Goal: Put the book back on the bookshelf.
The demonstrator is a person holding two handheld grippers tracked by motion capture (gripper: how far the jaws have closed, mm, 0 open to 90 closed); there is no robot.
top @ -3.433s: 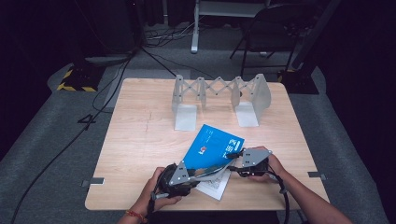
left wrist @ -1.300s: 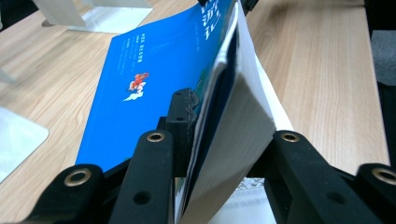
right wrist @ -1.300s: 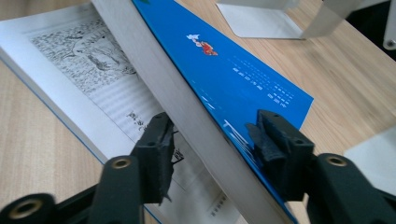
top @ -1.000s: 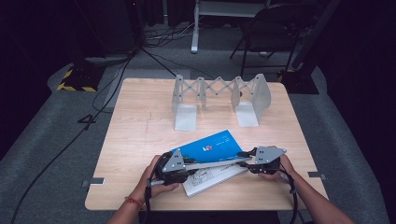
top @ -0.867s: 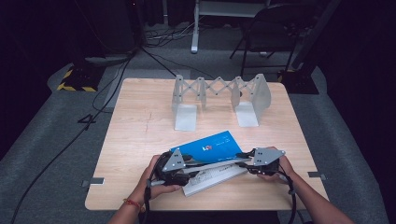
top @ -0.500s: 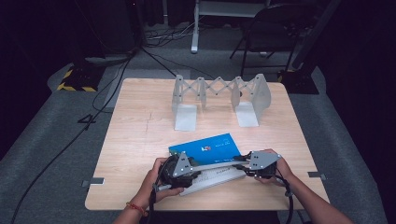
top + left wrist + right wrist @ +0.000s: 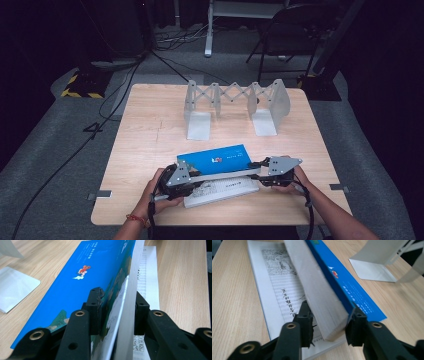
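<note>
A blue-covered book (image 7: 215, 159) lies open near the table's front edge. Its cover and a thick block of pages are tilted up on edge, over a printed page (image 7: 225, 189) lying flat. My left gripper (image 7: 192, 176) clamps the raised block's left end. In the left gripper view one pad of that gripper (image 7: 117, 312) sits on the blue cover (image 7: 82, 277) and the other on the page edges; its jaws have just been closing. My right gripper (image 7: 257, 167) holds the right end. There its jaws (image 7: 329, 322) straddle the page block (image 7: 317, 290), having just been opening slightly.
A grey metal expanding bookend rack (image 7: 235, 107) stands at the back middle of the wooden table (image 7: 150, 140); its base plates show in the gripper views (image 7: 15, 287) (image 7: 374, 272). Cables and a chair lie on the dark floor beyond the table.
The book has swung from a diagonal to lie parallel to the table's front edge. Its blue-covered half has tipped up more steeply, and both hands have shifted with it.
</note>
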